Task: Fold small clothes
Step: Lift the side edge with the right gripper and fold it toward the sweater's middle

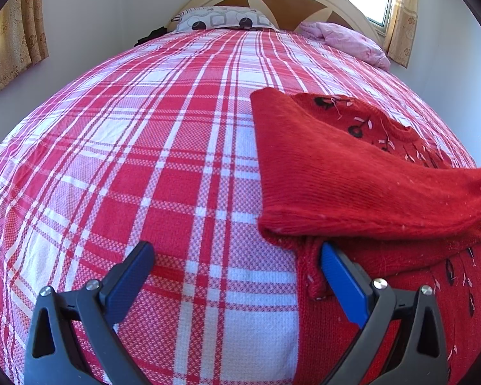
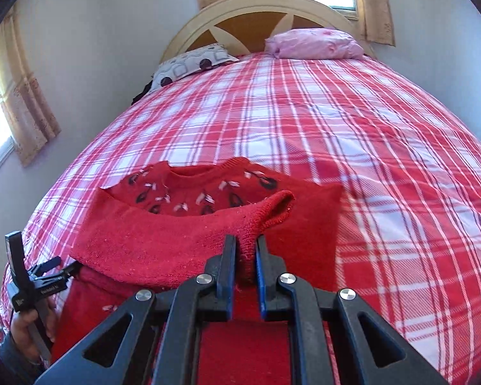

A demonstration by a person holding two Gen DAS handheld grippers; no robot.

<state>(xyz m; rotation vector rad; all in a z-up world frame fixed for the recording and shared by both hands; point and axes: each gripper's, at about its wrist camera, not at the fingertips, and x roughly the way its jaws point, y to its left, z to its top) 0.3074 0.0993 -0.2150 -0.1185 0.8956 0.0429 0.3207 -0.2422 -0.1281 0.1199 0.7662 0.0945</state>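
While pinched, sleeve (image 2: 189,243) crosswise over sweater (image 2: 208,192).

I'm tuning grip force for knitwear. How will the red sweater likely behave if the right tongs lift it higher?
The red sweater probably flops: its pinched sleeve already bunches and sags between the right tongs. The fuzzy knit looks grippy, so slipping seems unlikely. It may drag on the plaid bedspread rather than slide freely.
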